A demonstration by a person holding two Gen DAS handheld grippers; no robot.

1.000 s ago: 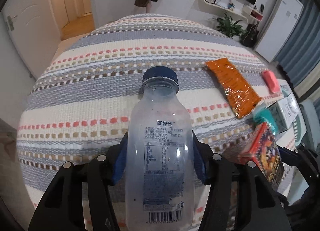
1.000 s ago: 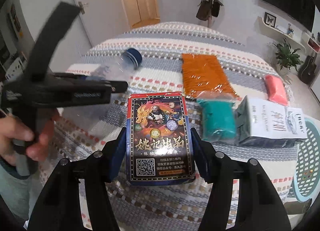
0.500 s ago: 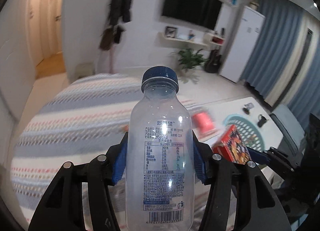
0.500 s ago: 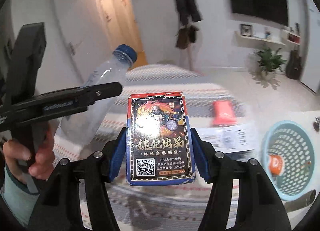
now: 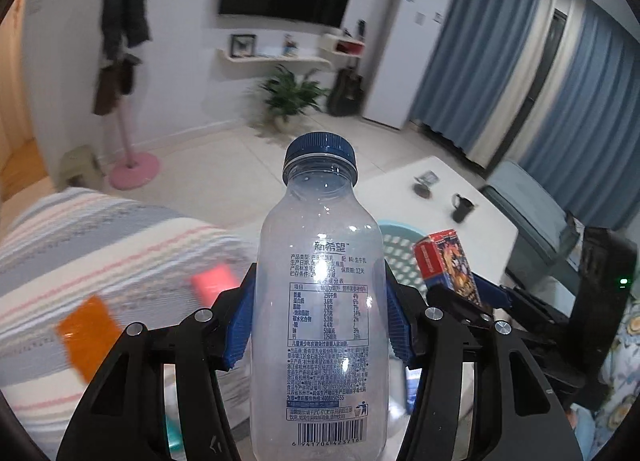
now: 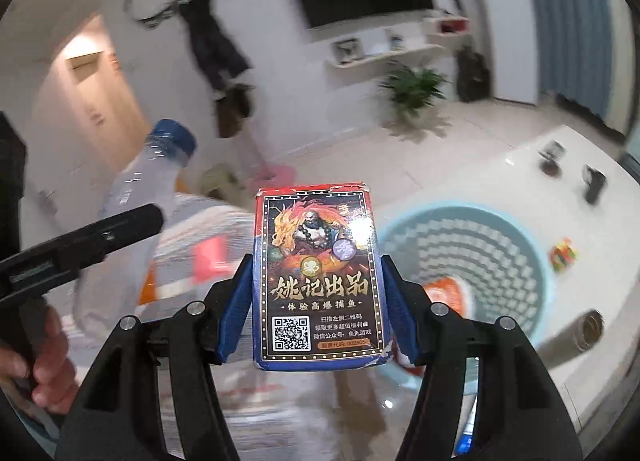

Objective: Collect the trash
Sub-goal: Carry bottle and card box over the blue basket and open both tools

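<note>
My left gripper (image 5: 318, 321) is shut on an empty clear plastic bottle (image 5: 320, 301) with a blue cap, held upright in the air. My right gripper (image 6: 316, 301) is shut on a small card box (image 6: 318, 281) with red, blue and black print. The box also shows in the left wrist view (image 5: 448, 265), and the bottle in the right wrist view (image 6: 140, 201), at the left. A light blue mesh basket (image 6: 516, 237) stands on the white table to the right, with an orange wrapper (image 6: 444, 293) inside. Both grippers are above the bed's edge, left of the basket.
The striped bed cover (image 5: 80, 253) lies at the left with an orange packet (image 5: 86, 333) and a pink item (image 5: 212, 281) on it. The white table (image 5: 492, 221) holds a black mug (image 5: 462, 207) and a metal cylinder (image 6: 576, 335). A small colourful wrapper (image 6: 564, 255) lies beside the basket.
Both grippers have lifted from the bed and swung right with their loads. The basket and white table have come into view; the bed has slid to the left.
</note>
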